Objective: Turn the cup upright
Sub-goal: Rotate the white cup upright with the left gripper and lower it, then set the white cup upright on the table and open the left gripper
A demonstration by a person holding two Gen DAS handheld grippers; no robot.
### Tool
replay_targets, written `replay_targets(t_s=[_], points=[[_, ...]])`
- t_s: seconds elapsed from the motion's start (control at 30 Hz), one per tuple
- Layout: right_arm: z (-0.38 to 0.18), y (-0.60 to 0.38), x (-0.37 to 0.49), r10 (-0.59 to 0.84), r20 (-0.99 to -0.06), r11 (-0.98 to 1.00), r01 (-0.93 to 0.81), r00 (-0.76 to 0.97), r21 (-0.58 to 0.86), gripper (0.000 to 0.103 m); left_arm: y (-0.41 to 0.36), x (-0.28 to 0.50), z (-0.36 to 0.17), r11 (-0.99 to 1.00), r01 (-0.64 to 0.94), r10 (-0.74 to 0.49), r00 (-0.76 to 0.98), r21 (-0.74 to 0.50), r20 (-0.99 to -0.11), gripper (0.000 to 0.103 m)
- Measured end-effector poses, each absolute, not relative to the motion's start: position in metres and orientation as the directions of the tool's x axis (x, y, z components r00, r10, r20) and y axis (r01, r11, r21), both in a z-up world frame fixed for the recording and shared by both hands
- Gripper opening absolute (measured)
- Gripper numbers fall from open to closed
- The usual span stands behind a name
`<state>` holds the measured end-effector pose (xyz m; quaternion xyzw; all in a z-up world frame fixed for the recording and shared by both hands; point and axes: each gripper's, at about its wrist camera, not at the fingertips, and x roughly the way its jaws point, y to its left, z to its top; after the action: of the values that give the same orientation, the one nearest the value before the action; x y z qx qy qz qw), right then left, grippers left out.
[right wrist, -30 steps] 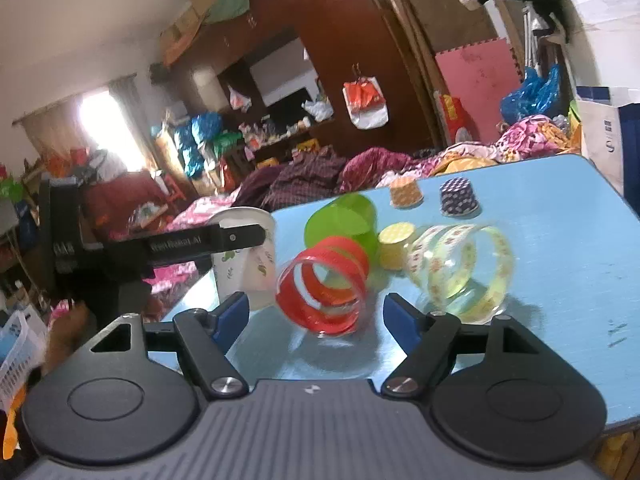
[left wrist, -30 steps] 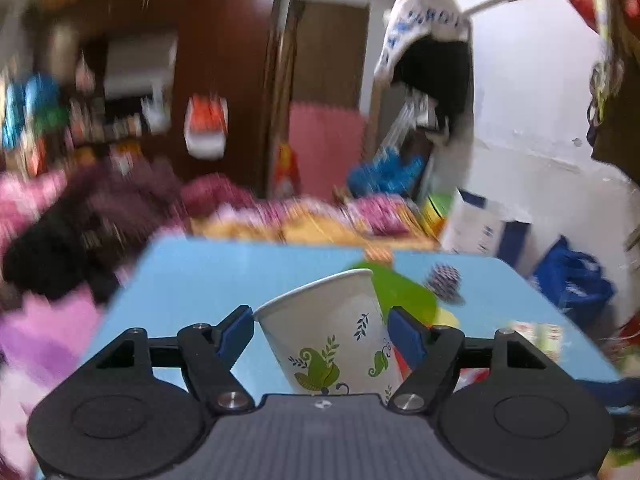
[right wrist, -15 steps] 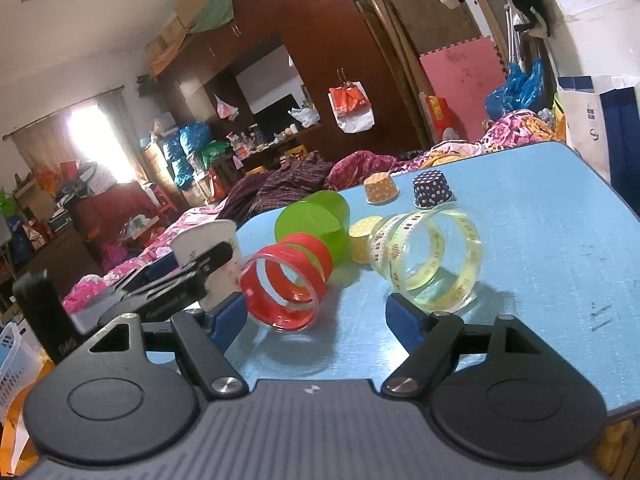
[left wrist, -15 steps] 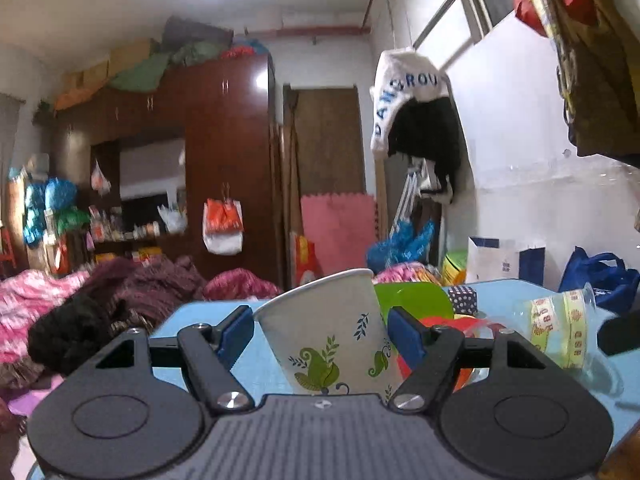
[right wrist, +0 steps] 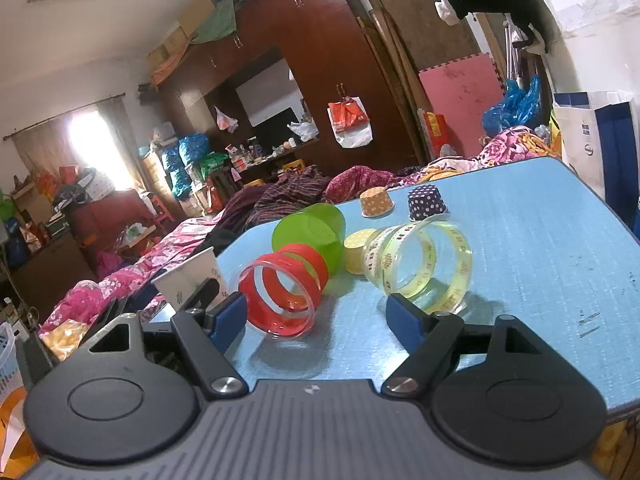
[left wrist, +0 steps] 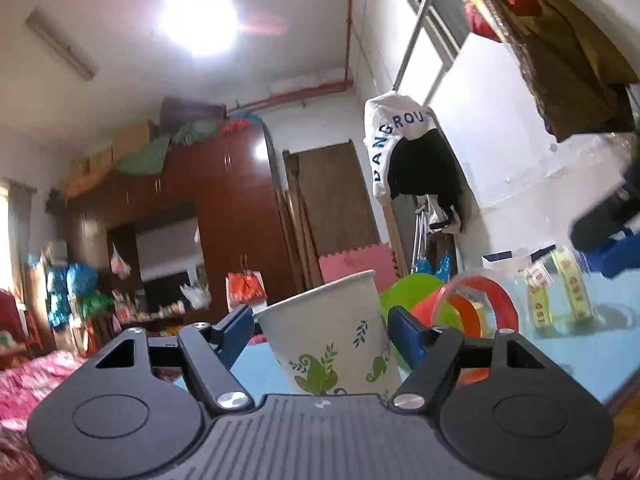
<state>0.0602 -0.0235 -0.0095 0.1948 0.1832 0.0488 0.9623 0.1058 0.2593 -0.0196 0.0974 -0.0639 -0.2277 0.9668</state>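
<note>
Left hand-held gripper [left wrist: 320, 330] clamps paper cup [left wrist: 332, 340], mouth up, slightly tilted, at tabletop [right wrist: 540, 248] edge. Flip looks done; set-down and release remain. Right hand-held gripper [right wrist: 316, 318] open, empty.

We are reading blue capitals "ANGROU" on the white garment [left wrist: 394, 136] hanging by the wall in the left wrist view. Printing on the yellow-banded clear cup [left wrist: 558, 294] is showing, but too blurred for us to read.
</note>
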Motion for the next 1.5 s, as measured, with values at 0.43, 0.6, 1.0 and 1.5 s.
replay_targets(t_s=[0.43, 0.6, 1.0, 1.5], points=[[-0.011, -0.024, 0.06, 0.159, -0.331, 0.92, -0.019, 0.93, 0.391, 0.079, 0.259, 0.098, -0.021, 0.85, 0.483, -0.497, 0.867, 0.212, 0.017, 0.077], [-0.011, -0.025, 0.058, 0.161, -0.325, 0.921, -0.024, 0.932, 0.389, 0.079, 0.268, 0.099, -0.019, 0.841, 0.504, -0.518, 0.855, 0.196, 0.027, 0.085], [0.002, -0.005, 0.043, 0.159, -0.295, 0.959, -0.076, 0.942, 0.274, 0.102, 0.306, 0.077, 0.049, 0.833, 0.548, -0.541, 0.836, 0.076, -0.097, 0.102], [0.016, 0.006, 0.032, 0.098, -0.373, 0.985, -0.035, 0.923, 0.171, 0.102, 0.302, 0.105, 0.075, 0.75, 0.652, -0.612, 0.625, -0.108, -0.484, 0.102]])
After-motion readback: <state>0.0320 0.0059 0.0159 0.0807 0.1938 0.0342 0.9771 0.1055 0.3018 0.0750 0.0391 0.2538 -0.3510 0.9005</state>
